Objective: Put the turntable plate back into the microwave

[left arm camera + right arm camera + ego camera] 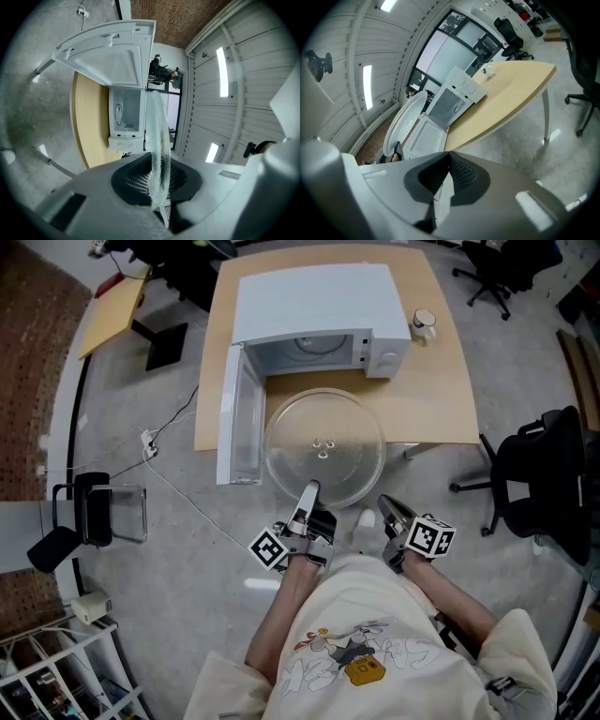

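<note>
Room: grey concrete floor, with a wooden table (pixel 441 390) carrying a white microwave (pixel 309 306) and a mug (pixel 424 324) beside it.
Microwave: its door (pixel 234 418) is swung wide to the left and the cavity (pixel 309 348) faces me, empty of the plate.
Turntable plate: the glass turntable plate (pixel 323 446) hangs roughly level in front of the opening, over the table's near edge and outside the cavity.
Left hand-held gripper: the left hand-held gripper (pixel 307 493) is clamped on the plate's near rim, and its own view shows the glass edge pinched between the pads.
Right hand-held gripper: the right hand-held gripper (pixel 389 507) has its jaws together on nothing and hangs near my body, apart from the plate.
Step in hand: I judge this to be the carry-in, with insertion not yet begun.
Doing it well: I would keep the plate level, line its centre up with the middle of the cavity, and slide it in straight, clear of the door and the opening's lower lip.
Seating: I would lower it until the hub underneath settles on the drive, and only then let go.
Risk: a one-sided rim grip on smooth glass could let the far edge sag or slip, so I would move slowly.
</note>
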Motion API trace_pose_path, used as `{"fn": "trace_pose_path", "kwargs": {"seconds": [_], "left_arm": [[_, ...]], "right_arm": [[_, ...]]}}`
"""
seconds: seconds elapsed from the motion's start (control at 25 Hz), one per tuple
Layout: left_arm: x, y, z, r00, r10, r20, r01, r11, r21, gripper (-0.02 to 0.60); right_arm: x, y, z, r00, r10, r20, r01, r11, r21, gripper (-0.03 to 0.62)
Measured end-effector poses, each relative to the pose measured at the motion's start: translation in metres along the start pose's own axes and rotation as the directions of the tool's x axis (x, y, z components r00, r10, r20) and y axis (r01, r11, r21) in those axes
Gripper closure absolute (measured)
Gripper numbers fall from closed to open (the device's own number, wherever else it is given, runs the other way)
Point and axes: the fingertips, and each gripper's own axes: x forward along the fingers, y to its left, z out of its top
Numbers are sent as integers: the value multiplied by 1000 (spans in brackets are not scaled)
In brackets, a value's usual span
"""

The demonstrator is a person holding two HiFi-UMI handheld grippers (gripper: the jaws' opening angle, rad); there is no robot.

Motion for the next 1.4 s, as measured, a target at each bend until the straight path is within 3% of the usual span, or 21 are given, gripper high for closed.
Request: {"fn": "trace_pose_path", "kwargs": {"seconds": [0.2, 0.48, 0.96, 1.28, 1.4], "left_arm": [[5, 11, -9, 999, -20, 41, 20, 1000, 12, 552], [24, 29, 7, 997, 19, 73, -17, 1000, -20, 552], [114, 81, 76, 996, 87, -20, -89, 994, -61, 552], [162, 92, 104, 996, 90, -17, -91, 995, -44, 552], [173, 92, 115, 996, 91, 17, -90, 995, -37, 552]], "right_arm": [[-1, -16, 6, 1000, 19, -21, -19, 1000, 6, 588], [15, -18, 12, 998, 24, -58, -23, 1000, 13, 588], [107, -18, 85, 996, -59, -74, 60, 998, 21, 588], [156, 11, 146, 990, 125, -69, -121, 991, 59, 586], [173, 20, 163, 983, 175, -55, -167, 978, 123, 566]]}}
